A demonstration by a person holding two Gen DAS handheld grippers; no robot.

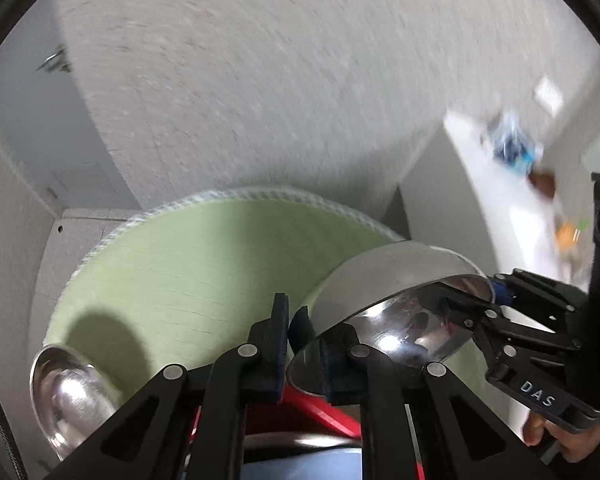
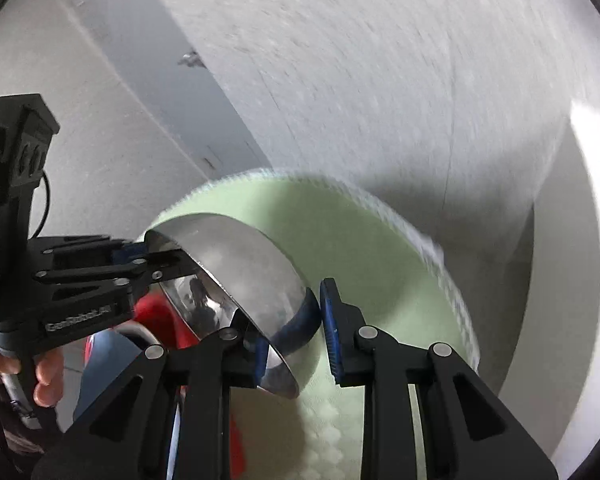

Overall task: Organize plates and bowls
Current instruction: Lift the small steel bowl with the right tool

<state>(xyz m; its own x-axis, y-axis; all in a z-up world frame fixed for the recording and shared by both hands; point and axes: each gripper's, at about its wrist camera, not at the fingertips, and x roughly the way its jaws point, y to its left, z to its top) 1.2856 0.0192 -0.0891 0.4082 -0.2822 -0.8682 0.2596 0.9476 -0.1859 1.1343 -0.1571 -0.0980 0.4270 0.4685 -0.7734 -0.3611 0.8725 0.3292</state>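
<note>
1. Green plate: largest item, lying beyond both grippers at 12 o'clock in each wrist view. Patterned rim visible, face mostly bare. Blurred, so cannot tell what it rests on.

2. Steel bowl: tipped on edge and carried between the two grippers in front of the plate. Found at 3 o'clock from the left fingertips, and at 10 o'clock in the right wrist view. Rim diameter runs from one gripper to the other. Open side faces back toward the holder.

3. Left gripper: narrow, straddling the near rim with one finger inside the bowl and one outside. Seen pinching that rim from the right wrist view.

4. Right gripper: also narrow, astride the opposite rim. A thin gap may remain at the outer pad. From the left wrist view the hold looks firm.

5. Second bowl: steel, lying at the plate's edge at 7 o'clock in the left view and well apart from the held bowl. Not in the right view.

6. Judgement: if nesting is intended, travel needed toward 7 o'clock. Left gripper nearer, so better placed to lead, with the open side turned up first.
</note>
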